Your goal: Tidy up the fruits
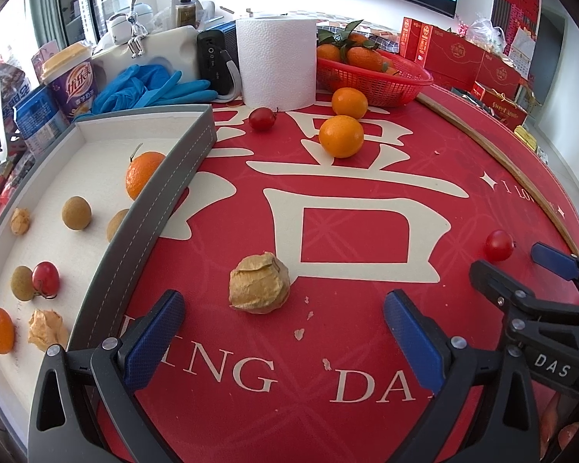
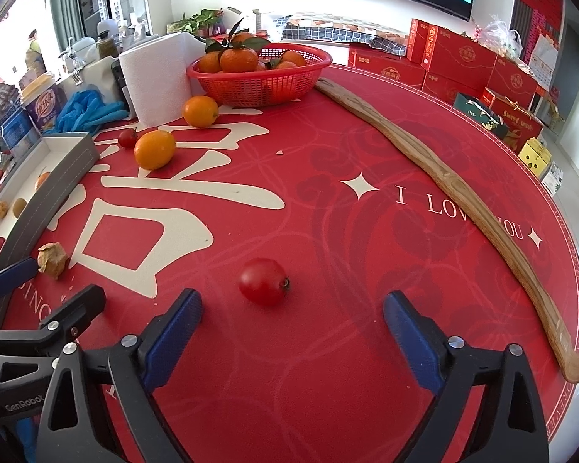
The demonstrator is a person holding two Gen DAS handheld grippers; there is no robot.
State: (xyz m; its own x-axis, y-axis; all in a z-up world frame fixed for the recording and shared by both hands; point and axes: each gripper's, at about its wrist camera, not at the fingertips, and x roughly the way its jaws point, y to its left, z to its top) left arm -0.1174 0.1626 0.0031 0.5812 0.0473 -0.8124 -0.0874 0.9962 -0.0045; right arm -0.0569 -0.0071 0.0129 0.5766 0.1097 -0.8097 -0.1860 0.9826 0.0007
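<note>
Red cloth: covers the round worktop (image 2: 328, 200), where the unsorted fruit lies.
Tray: the grey-walled tray (image 1: 162, 189) at the left holds two oranges, three longans, a cherry tomato and two husked physalis; sorting looks roughly half done.
Left to sort: a husked physalis (image 1: 259, 283), two oranges (image 1: 341, 136), a far cherry tomato (image 1: 262, 118) and a near cherry tomato (image 2: 263, 281).
Left claw (image 1: 285, 332): jaws wide, empty, the physalis just ahead of them.
Right claw (image 2: 293, 328): jaws wide, empty, the near tomato just ahead, untouched.
Red basket (image 2: 258, 73): holds leafy tangerines; whether they belong to the job I cannot tell.
</note>
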